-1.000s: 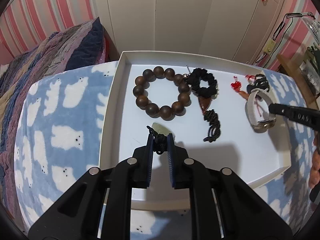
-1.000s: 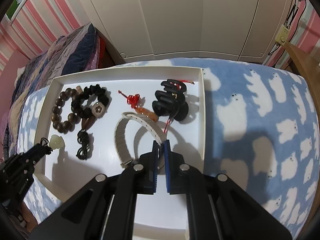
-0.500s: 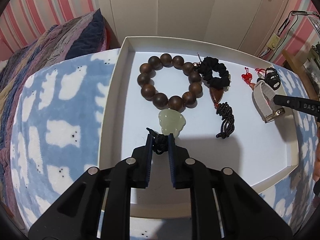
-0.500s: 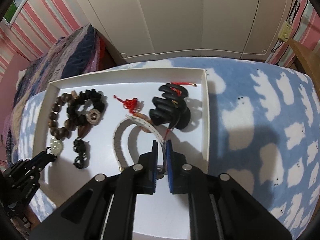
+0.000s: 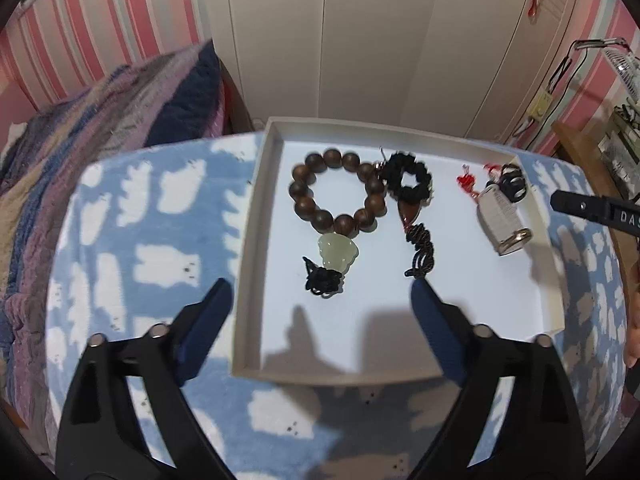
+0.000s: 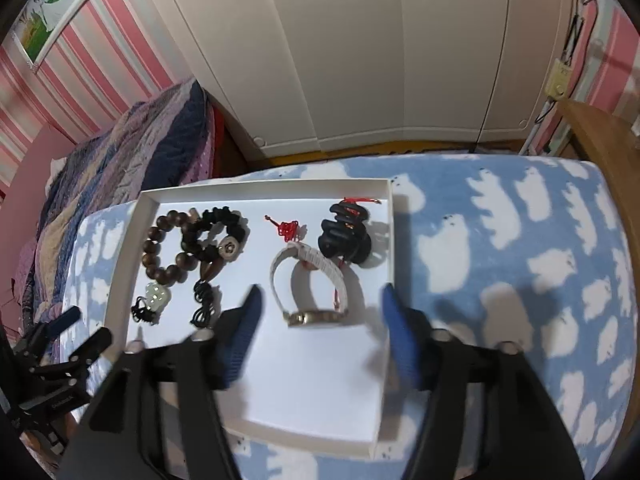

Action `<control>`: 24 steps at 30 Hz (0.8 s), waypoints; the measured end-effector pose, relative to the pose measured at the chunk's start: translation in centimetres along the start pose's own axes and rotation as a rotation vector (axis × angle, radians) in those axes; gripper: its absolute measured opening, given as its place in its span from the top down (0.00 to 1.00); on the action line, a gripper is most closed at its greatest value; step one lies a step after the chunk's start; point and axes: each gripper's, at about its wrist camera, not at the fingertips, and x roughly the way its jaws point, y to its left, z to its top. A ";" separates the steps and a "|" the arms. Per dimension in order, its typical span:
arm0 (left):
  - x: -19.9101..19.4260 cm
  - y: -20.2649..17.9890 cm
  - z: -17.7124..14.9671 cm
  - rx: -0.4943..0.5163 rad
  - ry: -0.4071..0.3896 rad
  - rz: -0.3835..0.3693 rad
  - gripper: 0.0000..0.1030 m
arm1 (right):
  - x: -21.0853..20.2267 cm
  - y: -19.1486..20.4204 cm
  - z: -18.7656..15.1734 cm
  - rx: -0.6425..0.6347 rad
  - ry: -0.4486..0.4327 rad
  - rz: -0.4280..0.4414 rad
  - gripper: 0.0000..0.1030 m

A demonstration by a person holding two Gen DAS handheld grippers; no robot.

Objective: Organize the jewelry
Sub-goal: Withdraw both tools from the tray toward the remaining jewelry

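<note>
A white tray [image 5: 256, 216] [image 6: 382, 360] lies on a blue blanket with white shapes. In it, from left to right, are a brown bead bracelet [image 5: 336, 194] [image 6: 162, 246], a pale green jade pendant [image 5: 337, 252] [image 6: 157, 293] on a black cord, a black bracelet with a dark pendant [image 5: 408, 184] [image 6: 216, 236], a red knot charm [image 6: 288, 230], a white-strapped watch [image 5: 502, 220] [image 6: 312, 292] and a black hair claw [image 6: 346, 236]. My left gripper [image 5: 322, 292] hangs above the jade pendant, jaws opening, nothing between its pads. My right gripper [image 6: 320, 300] hangs above the watch, jaws opening, clear of it.
A striped quilt [image 5: 100, 128] lies at the left. White wardrobe doors [image 6: 360, 60] stand behind the bed. A wooden edge [image 6: 600, 152] runs along the right. My left gripper [image 6: 76, 332] shows at the lower left of the right wrist view, and one finger of my right gripper [image 5: 592, 210] in the left wrist view.
Both grippers have opened wide and risen. The left one let go of the jade pendant's black cord; the right one let go of the watch, which now lies in the tray.
</note>
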 end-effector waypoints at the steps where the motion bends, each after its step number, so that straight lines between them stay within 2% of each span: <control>1: -0.8 0.3 -0.2 0.001 -0.017 0.008 0.04 | -0.7 -0.1 -0.3 -0.005 -0.016 -0.007 0.25; 2: -2.0 0.4 -0.6 0.004 -0.046 0.021 0.03 | -1.7 -0.1 -0.7 -0.015 -0.041 -0.021 0.19; 3: -2.7 0.6 -0.7 0.007 -0.058 0.024 0.03 | -2.5 -0.2 -1.2 -0.024 -0.061 -0.033 0.18; 7: -5.9 1.7 -2.3 0.001 -0.086 0.010 0.03 | -5.4 -1.0 -3.0 -0.002 -0.073 -0.021 0.18; 10: -7.8 2.4 -4.1 -0.038 -0.085 -0.033 0.03 | -7.1 -2.0 -4.9 0.044 -0.061 0.014 0.18; 13: -9.3 2.8 -6.3 -0.071 -0.082 -0.065 0.03 | -8.6 -2.1 -6.7 0.046 -0.077 0.014 0.17; 15: -10.1 2.8 -7.9 -0.083 -0.081 -0.048 0.03 | -9.5 -2.1 -7.9 0.040 -0.083 0.009 0.13; 20: -11.6 2.3 -12.0 -0.063 -0.097 0.000 0.03 | -11.7 -1.6 -11.8 0.005 -0.112 -0.006 0.13; 24: -12.2 1.7 -15.1 -0.049 -0.088 0.011 0.03 | -12.7 -1.3 -15.7 -0.019 -0.138 -0.025 0.13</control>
